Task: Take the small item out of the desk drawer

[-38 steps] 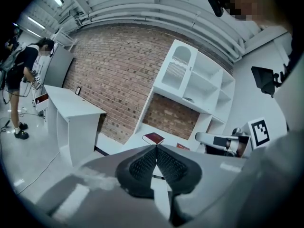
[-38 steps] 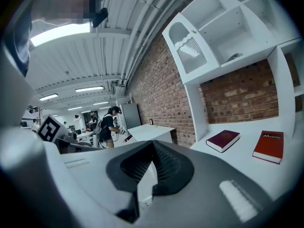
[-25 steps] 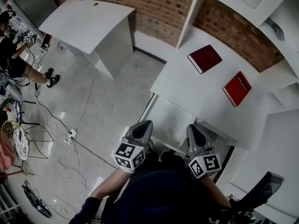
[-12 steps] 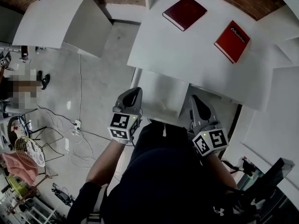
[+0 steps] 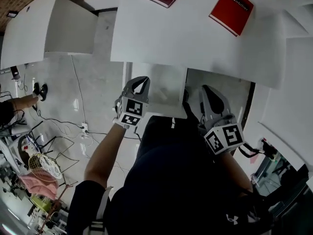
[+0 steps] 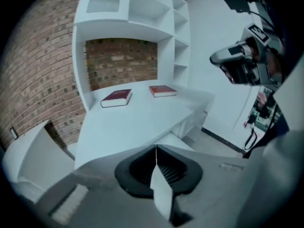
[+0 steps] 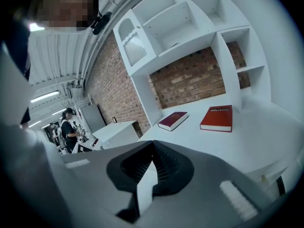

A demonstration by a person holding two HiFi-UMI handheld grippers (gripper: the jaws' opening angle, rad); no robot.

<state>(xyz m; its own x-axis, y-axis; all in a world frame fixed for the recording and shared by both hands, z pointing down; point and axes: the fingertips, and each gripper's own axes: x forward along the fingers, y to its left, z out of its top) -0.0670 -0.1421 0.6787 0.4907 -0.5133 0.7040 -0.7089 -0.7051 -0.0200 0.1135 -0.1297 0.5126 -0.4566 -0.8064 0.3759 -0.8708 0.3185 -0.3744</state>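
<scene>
Nothing of the task is judged done: the left claw [image 5: 142,81] and right claw [image 5: 204,90], both pressed together and empty, are held just off the table's [image 5: 195,43] near edge; no drawer is seen opened, and the small item, presumably inside, is not visible

Left gripper [image 5: 141,82] and right gripper [image 5: 207,91], held side by side ahead of the torso [image 5: 176,180], both pointing forward. Each pair of jaws is closed tip to tip, with nothing between them (marker cubes sit nearest the body). Left forearm [image 5: 103,155] bare, stretched forward.
</scene>
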